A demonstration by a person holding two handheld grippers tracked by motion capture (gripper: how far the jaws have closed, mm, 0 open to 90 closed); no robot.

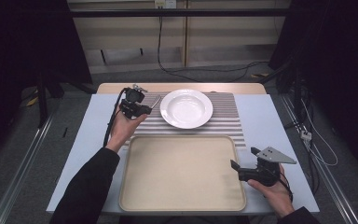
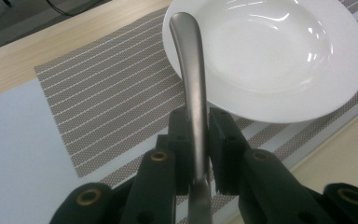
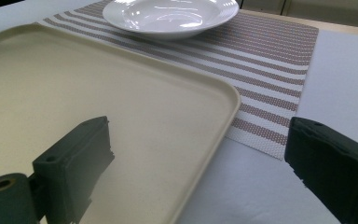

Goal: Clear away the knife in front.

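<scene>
On the desk: a striped placemat (image 1: 223, 116) lies at the far middle, with a white plate (image 1: 186, 108) on it and a beige tray (image 1: 182, 172) just in front, nearer the person.
Left gripper: the left gripper (image 1: 140, 108) is held above the placemat's left end, just beside the plate, its jaws closed on a metal utensil handle (image 2: 192, 74).
What the left gripper view adds: the handle rises between the jaws and its rounded tip overlaps the plate's rim; the working end is hidden below the jaws, so spoon or fork cannot be told.
High view of the handle: a thin grey sliver (image 1: 154, 101) between gripper and plate.
Right gripper: the right gripper (image 1: 235, 166) is at the tray's right edge, jaws spread wide and gripping nothing.
What the right gripper view adds: one jaw stands over the tray, the other over the bare desk (image 3: 335, 70) beside it.
Count: one plate, one tray, one placemat, one utensil, two grippers.
Plate contents: nothing in it.
Tray contents: nothing on it.
</scene>
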